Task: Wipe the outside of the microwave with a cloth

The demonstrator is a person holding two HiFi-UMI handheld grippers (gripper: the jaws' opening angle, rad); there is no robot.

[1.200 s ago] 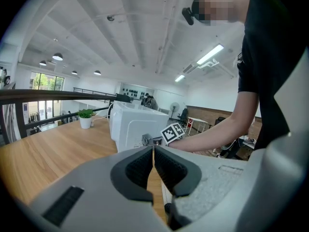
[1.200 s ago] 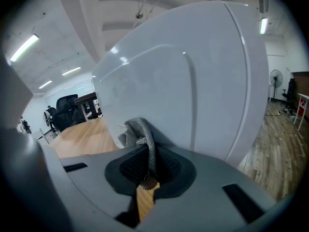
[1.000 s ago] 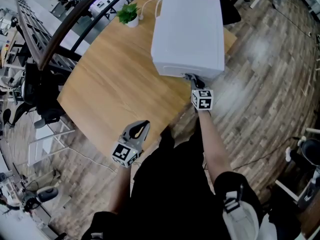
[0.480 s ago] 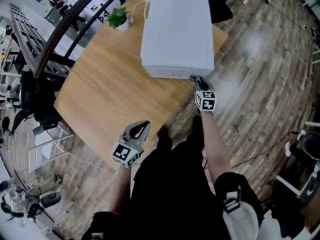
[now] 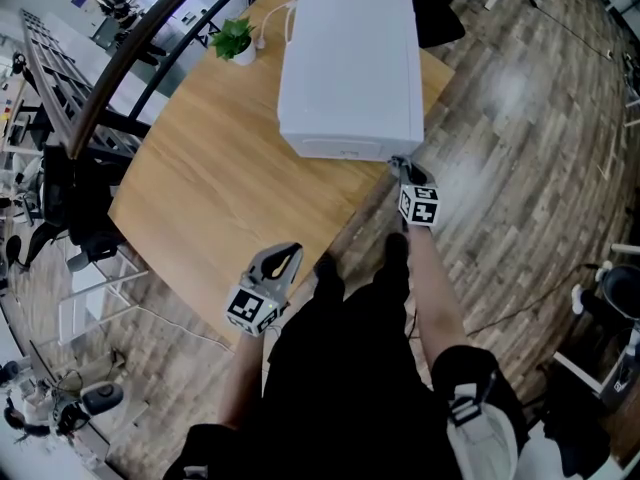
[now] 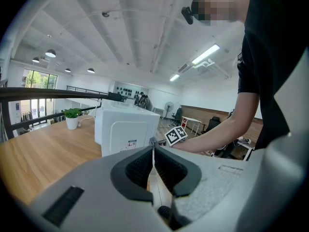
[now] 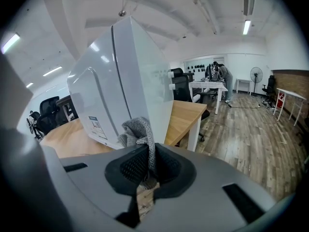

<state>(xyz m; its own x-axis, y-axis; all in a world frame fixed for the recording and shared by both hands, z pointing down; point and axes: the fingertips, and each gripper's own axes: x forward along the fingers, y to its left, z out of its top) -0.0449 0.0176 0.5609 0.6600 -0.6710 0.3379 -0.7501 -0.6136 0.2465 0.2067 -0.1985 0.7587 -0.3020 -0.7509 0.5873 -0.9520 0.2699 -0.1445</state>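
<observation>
I had the right tongs (image 7: 145,153) clamped on a grey knitted cloth (image 7: 138,129) at the near right corner of the plain white microwave (image 5: 350,68) on the desk (image 5: 215,183). Left tongs (image 6: 153,148) were together, empty.

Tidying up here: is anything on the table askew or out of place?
The microwave sits at an angle to the edges of the table, its near corner close to the edge by the right claw. Nothing looks spilled or damaged.
</observation>
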